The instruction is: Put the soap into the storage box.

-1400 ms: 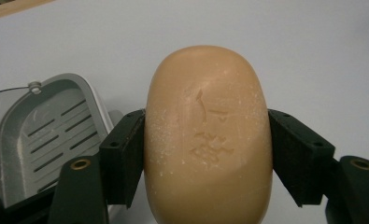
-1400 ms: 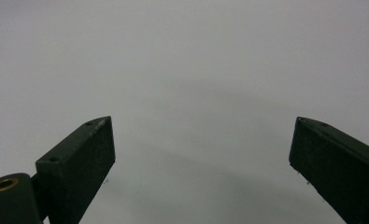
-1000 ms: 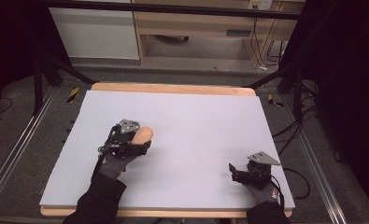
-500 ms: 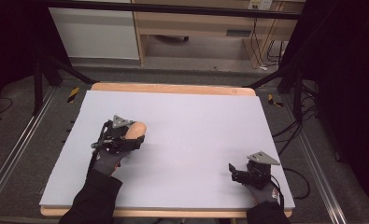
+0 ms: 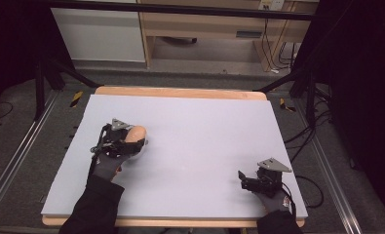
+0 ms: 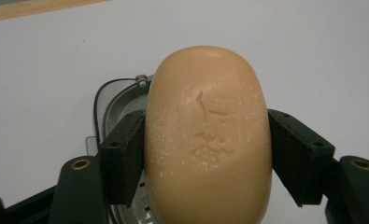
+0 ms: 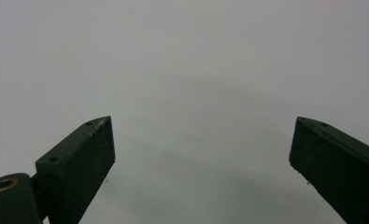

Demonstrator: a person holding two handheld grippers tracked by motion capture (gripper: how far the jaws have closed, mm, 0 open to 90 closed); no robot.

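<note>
Fingers [image 6: 126,154] of the left gripper [image 5: 126,142] are pinching the soap [image 6: 208,135], which has drifted left and farther; it's being carried. Right gripper [image 5: 246,181] idle, spread.

Soap bar's [image 6: 208,140] lower end (and dish [image 6: 121,100] beneath) cut off, largely hidden behind it.

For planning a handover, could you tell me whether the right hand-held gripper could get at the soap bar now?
Probably yes: the right hand-held gripper is open, with bare table between it and the soap bar clamped in the left hand-held gripper.
</note>
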